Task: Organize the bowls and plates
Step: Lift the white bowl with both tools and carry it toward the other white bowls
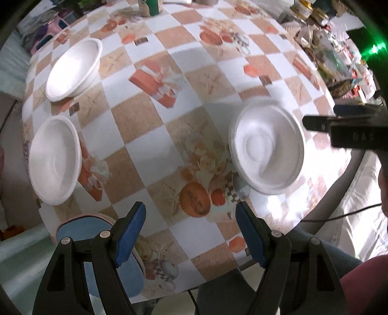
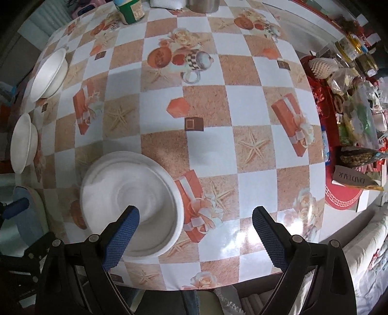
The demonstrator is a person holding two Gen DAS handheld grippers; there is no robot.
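Three white bowls sit on the tabletop (image 2: 208, 145), which is covered in a checked cloth printed with gift boxes, starfish and roses. The nearest bowl (image 2: 132, 203) stands upright close to the near edge, just ahead of the right gripper (image 2: 195, 236); that gripper hovers with its blue-padded jaws spread wide and nothing between them, its left finger over the bowl's near rim. In the left wrist view this same bowl (image 1: 266, 147) lies toward the right, with the black body of the right gripper showing beyond it at the frame's edge. The other two bowls line the left edge of the tabletop, well apart from the first: a middle bowl (image 1: 55, 160) and a far bowl (image 1: 74, 69), near each other but not touching. The left gripper (image 1: 190, 232) is likewise wide open and empty, held above the near left corner, where a blue plate (image 1: 80, 230) rests on a pink one at the corner's edge. A green container (image 2: 131, 11) stands at the far edge, and packets and bags (image 2: 349, 101) crowd the right side.
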